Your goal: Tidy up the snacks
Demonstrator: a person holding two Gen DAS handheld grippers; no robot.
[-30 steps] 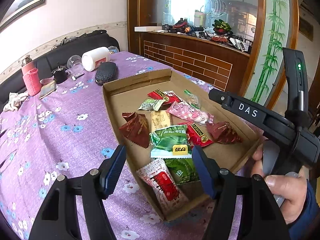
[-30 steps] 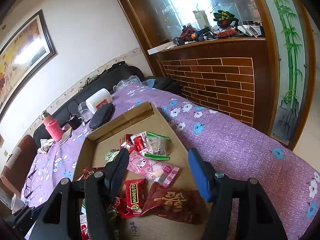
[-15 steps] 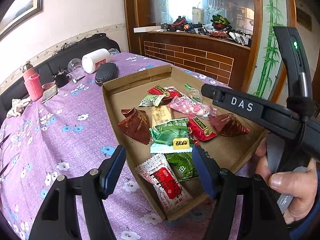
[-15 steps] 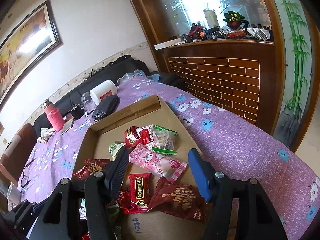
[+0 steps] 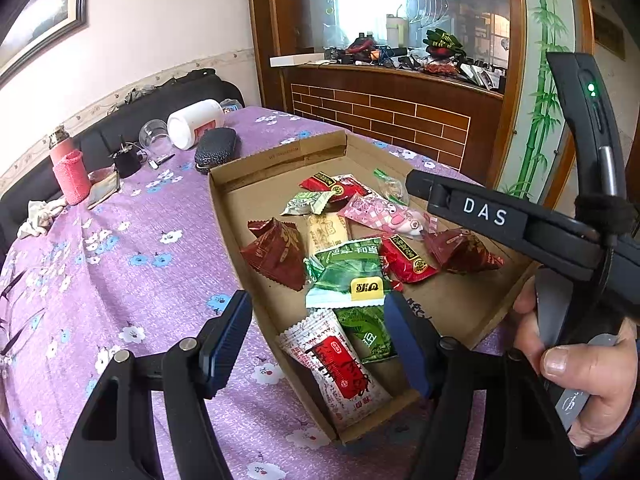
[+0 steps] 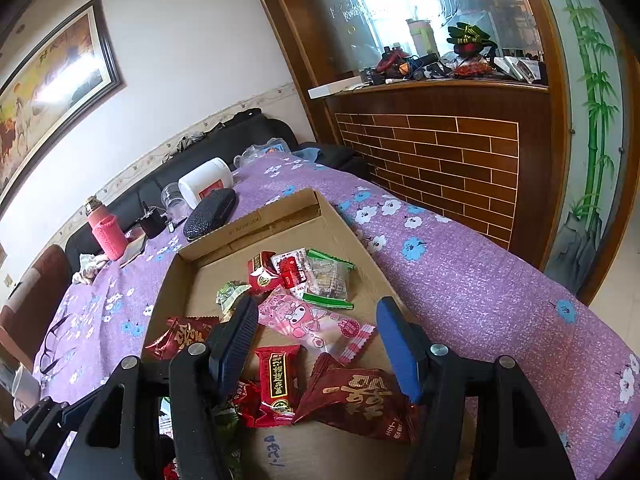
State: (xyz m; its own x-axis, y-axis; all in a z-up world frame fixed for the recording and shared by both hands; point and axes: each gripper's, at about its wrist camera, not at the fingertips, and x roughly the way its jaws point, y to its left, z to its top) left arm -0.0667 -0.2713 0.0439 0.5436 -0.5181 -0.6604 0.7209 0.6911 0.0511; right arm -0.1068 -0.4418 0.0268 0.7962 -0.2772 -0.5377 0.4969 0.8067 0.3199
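L gripper [image 5: 320,340] jaws apart, nothing gripped, over near end of cardboard tray [image 5: 256,200] w/ snacks, on purple floral tablecloth [image 5: 120,264]. L view only: white-red packet [image 5: 340,368], green packets [image 5: 348,276], R hand [image 5: 588,376] on its handle. R gripper [image 6: 316,340] jaws apart, empty. R view only: pink cartoon packet [image 6: 316,324] in full, clear green-edged bag [image 6: 328,280], eyeglasses [image 6: 60,344] at table's far left.

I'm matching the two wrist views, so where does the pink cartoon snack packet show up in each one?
Left wrist: pink cartoon packet lies right of centre in the cardboard tray, beneath the other gripper's finger.
Right wrist: pink cartoon packet, centre, between the open fingers.
Shared landmark: black glasses case beyond the tray.
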